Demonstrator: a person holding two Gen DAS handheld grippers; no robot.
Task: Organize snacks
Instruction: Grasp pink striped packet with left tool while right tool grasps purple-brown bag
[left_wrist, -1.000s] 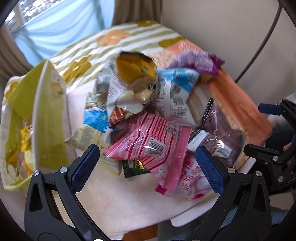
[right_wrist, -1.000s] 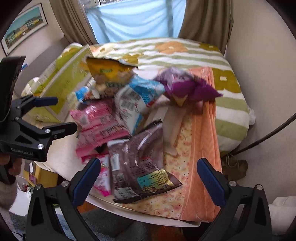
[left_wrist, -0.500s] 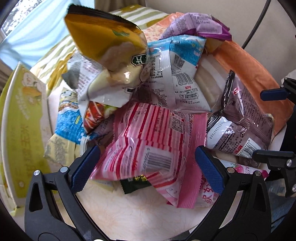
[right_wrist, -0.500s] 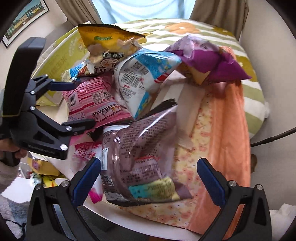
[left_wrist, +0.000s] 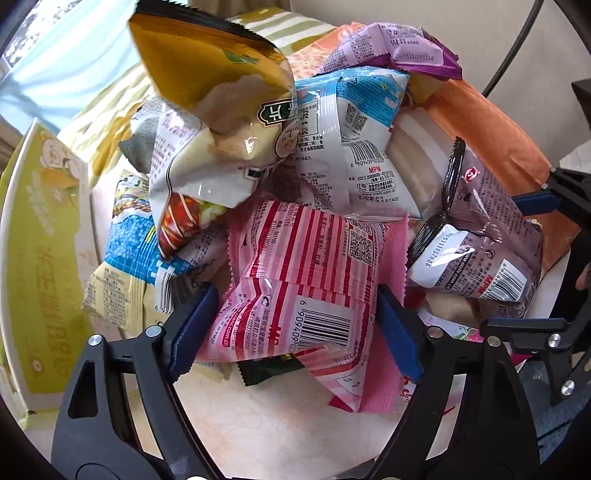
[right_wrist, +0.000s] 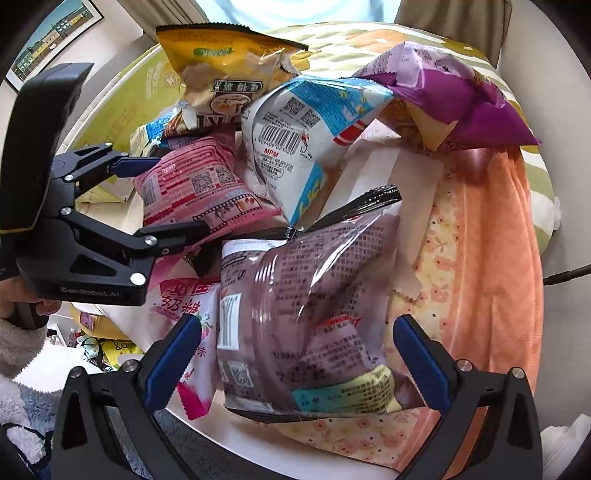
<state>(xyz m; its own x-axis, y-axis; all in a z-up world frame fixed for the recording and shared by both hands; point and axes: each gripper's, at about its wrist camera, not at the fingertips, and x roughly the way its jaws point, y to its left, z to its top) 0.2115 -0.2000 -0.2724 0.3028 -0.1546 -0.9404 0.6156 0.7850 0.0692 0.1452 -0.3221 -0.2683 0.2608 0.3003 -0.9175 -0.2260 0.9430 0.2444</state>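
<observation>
Down on the snack pile, left gripper (left_wrist: 291, 328) has just been closing and now pinches the pink striped packet (left_wrist: 306, 288); right gripper (right_wrist: 295, 365) hangs wide open around the mauve bag (right_wrist: 306, 314).

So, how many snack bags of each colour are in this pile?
Pink: 2, striped bag and candy bag
Blue and white: 2, big bag and checked bag
Yellow bag: 1
Purple bag: 1
Brown bag: 1
Green packet: 1
White and red bag: 1
Total: 9 seen; more may lie hidden.
</observation>
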